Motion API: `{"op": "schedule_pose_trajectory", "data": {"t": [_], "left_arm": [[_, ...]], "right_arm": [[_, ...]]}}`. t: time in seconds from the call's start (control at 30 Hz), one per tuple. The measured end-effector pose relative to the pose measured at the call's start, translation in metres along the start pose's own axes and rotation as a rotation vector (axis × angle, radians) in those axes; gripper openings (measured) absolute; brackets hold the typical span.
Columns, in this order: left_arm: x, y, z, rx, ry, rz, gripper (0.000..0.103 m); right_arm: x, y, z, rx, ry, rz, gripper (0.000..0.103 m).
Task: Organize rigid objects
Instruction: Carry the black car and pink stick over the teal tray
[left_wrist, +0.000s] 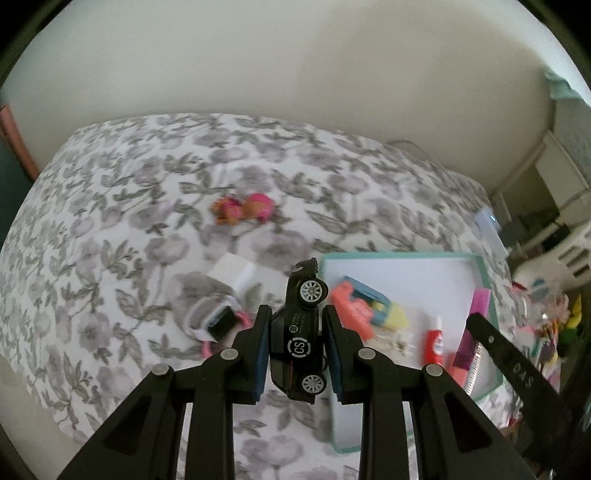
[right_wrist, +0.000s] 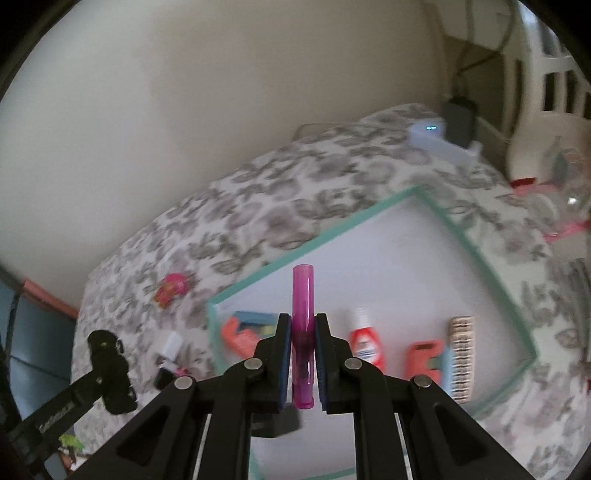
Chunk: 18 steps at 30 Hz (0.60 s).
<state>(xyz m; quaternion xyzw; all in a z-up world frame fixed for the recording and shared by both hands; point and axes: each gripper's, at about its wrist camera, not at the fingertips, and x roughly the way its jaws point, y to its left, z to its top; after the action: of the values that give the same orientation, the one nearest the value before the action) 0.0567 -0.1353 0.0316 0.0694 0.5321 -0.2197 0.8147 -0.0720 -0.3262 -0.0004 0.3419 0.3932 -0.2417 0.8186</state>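
My left gripper (left_wrist: 295, 332) is shut on a black toy car (left_wrist: 301, 328), held nose up above the bed beside the left rim of the teal-edged white tray (left_wrist: 402, 254). My right gripper (right_wrist: 303, 343) is shut on a purple translucent tube (right_wrist: 303, 332), held above the tray (right_wrist: 369, 218). In the tray lie an orange and blue toy (left_wrist: 354, 306), a red glue bottle (left_wrist: 434, 343), (right_wrist: 364, 343), a second orange piece (right_wrist: 424, 356) and a striped strip (right_wrist: 461, 358). The purple tube also shows at the tray's right in the left wrist view (left_wrist: 474, 325).
The floral bedspread (left_wrist: 129, 221) carries a pink doll (left_wrist: 243, 208), (right_wrist: 170, 288), a white block (left_wrist: 231, 269) and a white band with a black device (left_wrist: 218, 321). A white box with a light (right_wrist: 432, 138) sits at the bed's far corner. Clutter lies beyond the right edge.
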Motion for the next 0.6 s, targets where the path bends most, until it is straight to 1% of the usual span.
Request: {"op": "schedule_pose_trajectory", "data": {"t": [0.1,0.2,0.27,0.37,0.6], "left_arm": [[0.003,-0.022,-0.005,0.048,0.016,-0.017,0.029],[0.009,-0.044,-0.01,0.098,0.038,-0.025,0.029],[0.016,-0.058,-0.016,0.125,0.064,-0.039,0.029],[0.028,-0.076,-0.024,0.15,0.117,-0.081,0.029],[0.042,-0.103,-0.036,0.202,0.16,-0.076,0.029]], "right_arm": [[-0.004,-0.017,0.005,0.007,-0.011,-0.059,0.013],[-0.004,-0.031,0.007,0.019,-0.007,-0.086,0.013],[-0.001,-0.036,0.007,0.026,0.007,-0.091,0.013],[0.008,-0.046,0.005,0.035,0.047,-0.108,0.013],[0.017,-0.054,0.001,0.036,0.085,-0.117,0.013]]}}
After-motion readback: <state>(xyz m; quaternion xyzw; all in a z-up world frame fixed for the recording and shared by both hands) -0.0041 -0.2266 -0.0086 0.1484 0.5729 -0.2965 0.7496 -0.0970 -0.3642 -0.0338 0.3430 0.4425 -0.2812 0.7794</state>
